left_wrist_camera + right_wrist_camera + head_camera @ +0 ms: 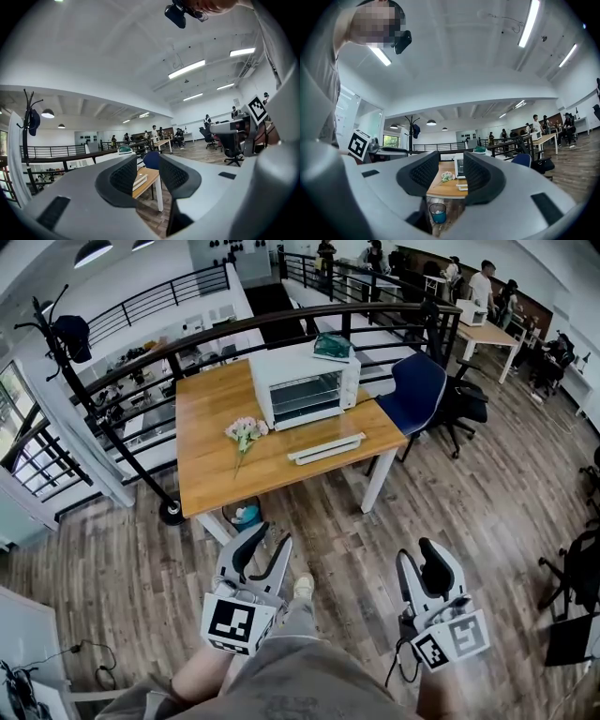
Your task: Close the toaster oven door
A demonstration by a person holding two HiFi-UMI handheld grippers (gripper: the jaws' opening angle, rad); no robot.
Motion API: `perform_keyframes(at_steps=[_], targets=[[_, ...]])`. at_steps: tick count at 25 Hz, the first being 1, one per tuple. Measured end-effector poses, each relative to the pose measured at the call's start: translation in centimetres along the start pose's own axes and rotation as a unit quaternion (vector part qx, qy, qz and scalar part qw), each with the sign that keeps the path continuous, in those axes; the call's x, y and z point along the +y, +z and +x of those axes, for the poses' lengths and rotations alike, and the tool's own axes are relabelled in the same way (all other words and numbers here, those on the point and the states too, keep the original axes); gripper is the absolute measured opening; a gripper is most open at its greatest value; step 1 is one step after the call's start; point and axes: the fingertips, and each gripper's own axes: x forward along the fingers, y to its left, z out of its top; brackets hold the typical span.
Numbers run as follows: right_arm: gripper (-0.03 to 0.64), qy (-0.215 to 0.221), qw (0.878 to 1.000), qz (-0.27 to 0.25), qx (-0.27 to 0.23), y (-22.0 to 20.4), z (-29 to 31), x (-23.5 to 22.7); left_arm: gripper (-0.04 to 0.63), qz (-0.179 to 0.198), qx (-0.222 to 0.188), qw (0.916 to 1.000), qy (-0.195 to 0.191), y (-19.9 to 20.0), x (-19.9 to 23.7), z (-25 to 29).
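Hanging low and well short of the toaster oven (305,385), the left gripper (270,538) and the right gripper (415,551) each stand with jaws spread wide and nothing between them. The step in hand is plainly the approach, since neither is near the oven. Its door (319,432) looks dropped flat toward the person, with the white handle bar (325,448) lying out in front of the oven's open face. To do this well, I would walk up square to the oven, slip one gripper under that bar, and swing it up and back in an arc about the hinge. No pinch seems needed. The other gripper could steady the oven's top, as a light oven may slide away under the push. The wooden surface (211,427) also carries a bunch of flowers (246,430) left of the oven, and a green object (332,346) rests on top of the oven. A blue chair (415,390) stands right of the oven, a black railing (187,343) runs behind it, and plank floor (469,502) spreads before it.
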Motion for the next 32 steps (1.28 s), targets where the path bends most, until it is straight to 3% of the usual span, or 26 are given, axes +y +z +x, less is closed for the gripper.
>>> perform_keyframes(at_steps=[10, 19, 25, 32], targets=[[0.161, -0.005, 0.999, 0.002, 0.036, -3.2, 7.4, -5.6, 0.147, -0.014, 0.027, 0.9995, -0.003, -3.5, 3.1, 8.4], [0.161, -0.014, 0.998, 0.004, 0.056, -3.2, 18.3, -10.9, 0.147, -0.028, 0.055, 0.9981, -0.002, -4.5, 9.5, 17.4], [0.161, -0.022, 0.995, 0.003, 0.093, -5.6, 26.2, -14.6, 0.147, -0.034, 0.095, 0.9949, -0.007, -8.0, 13.5, 23.7], [0.161, -0.042, 0.987, 0.027, 0.154, -11.4, 33.2, -18.0, 0.158, -0.036, 0.150, 0.9878, -0.020, -13.8, 17.7, 28.6]])
